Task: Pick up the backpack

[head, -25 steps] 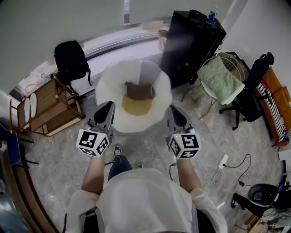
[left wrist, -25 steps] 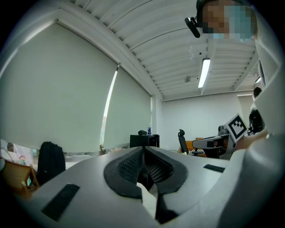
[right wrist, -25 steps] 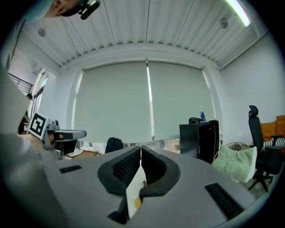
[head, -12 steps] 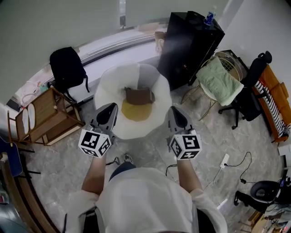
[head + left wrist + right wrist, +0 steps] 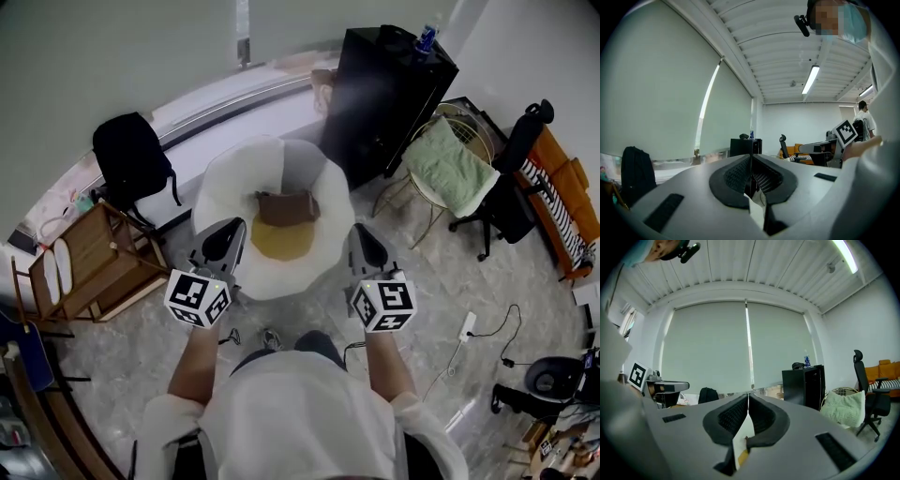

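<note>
Black backpack (image 5: 131,159) stands on the floor at the window-wall edge, beside a wooden rack (image 5: 89,267). Left gripper (image 5: 225,236) and right gripper (image 5: 364,244), jaws closed and empty, hover well apart. Soft, probably light, it seems best taken by its top or strap.

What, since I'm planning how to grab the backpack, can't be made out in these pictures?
Backpack handle: head view, too small and dark.
Backpack base: left gripper view, hidden behind the left gripper; right gripper view, behind the right gripper.
Brown thing on the white chair: head view, too small to identify.
Floor by the feet: head view, hidden by the person's torso.
</note>
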`<state>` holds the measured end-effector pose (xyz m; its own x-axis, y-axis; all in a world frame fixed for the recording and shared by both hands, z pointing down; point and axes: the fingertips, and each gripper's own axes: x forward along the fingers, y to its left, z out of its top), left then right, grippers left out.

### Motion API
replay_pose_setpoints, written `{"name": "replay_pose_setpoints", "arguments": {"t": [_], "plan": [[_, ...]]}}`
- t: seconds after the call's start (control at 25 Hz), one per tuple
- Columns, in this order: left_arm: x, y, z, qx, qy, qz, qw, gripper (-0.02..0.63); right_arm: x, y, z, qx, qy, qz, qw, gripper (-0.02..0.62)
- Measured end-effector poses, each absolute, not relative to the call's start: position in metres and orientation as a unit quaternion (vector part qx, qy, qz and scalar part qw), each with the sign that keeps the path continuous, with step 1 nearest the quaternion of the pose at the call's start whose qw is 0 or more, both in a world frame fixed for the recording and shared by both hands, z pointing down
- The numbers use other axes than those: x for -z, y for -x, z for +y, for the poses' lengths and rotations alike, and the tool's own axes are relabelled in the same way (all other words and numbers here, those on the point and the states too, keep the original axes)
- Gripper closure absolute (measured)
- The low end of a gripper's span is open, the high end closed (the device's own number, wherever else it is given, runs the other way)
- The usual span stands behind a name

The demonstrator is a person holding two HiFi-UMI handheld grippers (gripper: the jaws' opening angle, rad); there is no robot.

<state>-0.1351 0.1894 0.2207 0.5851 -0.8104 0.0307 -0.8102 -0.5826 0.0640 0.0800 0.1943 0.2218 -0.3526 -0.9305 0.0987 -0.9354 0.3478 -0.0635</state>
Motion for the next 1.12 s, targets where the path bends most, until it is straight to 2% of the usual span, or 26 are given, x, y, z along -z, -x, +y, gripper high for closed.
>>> {"name": "replay_pose_setpoints", "arguments": {"t": [0.48, 1.12], "plan": [[-0.232, 0.133, 0.151, -0.002, -0.881, -0.470, 0.054, 0.566, -0.227, -0.089, 0.147, -0.060, -0.562, -0.825, 0.026, 0.566], [-0.238, 0.080, 0.066, -0.002, -0.855, -0.516, 0.044, 0.566, -0.246, -0.136, 0.049, -0.064, -0.509, -0.857, 0.048, 0.565]]}}
